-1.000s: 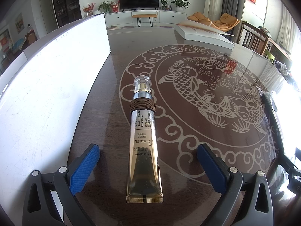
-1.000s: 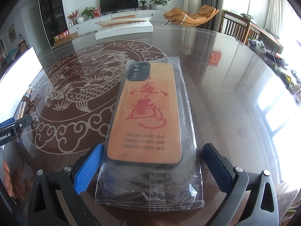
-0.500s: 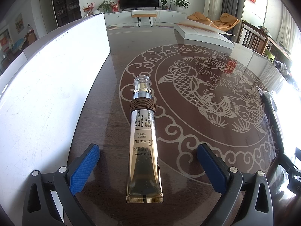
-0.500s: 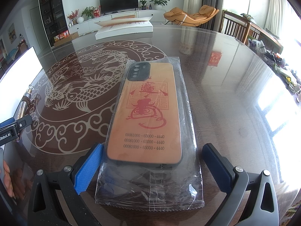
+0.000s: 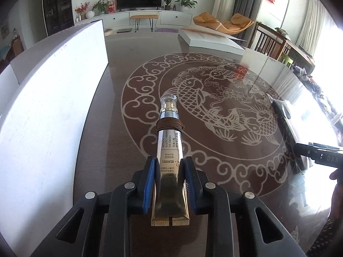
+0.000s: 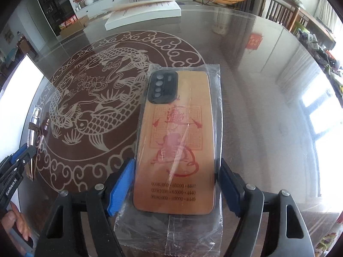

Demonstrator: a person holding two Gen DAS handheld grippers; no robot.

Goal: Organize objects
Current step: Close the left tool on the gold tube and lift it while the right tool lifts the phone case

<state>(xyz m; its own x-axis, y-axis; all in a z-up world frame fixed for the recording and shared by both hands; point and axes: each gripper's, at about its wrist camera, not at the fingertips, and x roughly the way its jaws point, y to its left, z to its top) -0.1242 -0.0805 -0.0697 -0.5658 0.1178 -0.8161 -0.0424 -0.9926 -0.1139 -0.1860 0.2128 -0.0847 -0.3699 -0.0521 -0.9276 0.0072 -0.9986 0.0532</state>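
Note:
My left gripper (image 5: 169, 180) is shut on a gold eye-cream tube (image 5: 169, 150) with a clear cap and a brown band, and holds it above the table, cap pointing away. My right gripper (image 6: 175, 184) is shut on an orange phone case (image 6: 178, 141) with red print, sealed in a clear plastic bag, and holds it raised and tilted over the table. The tube's cap (image 6: 35, 115) and the left gripper's fingers (image 6: 19, 156) show at the left edge of the right wrist view. The bagged case (image 5: 287, 120) shows edge-on at the right of the left wrist view.
A glass-topped brown table (image 5: 214, 111) with a white fish and cloud pattern lies below. A tall white board (image 5: 49, 98) stands along its left side. A flat white box (image 6: 143, 12) lies at the far edge. Chairs (image 6: 285, 12) stand beyond the right side.
Both grippers have shut: the left on the tube, the right on the bagged phone case. Both objects have been lifted off the table.

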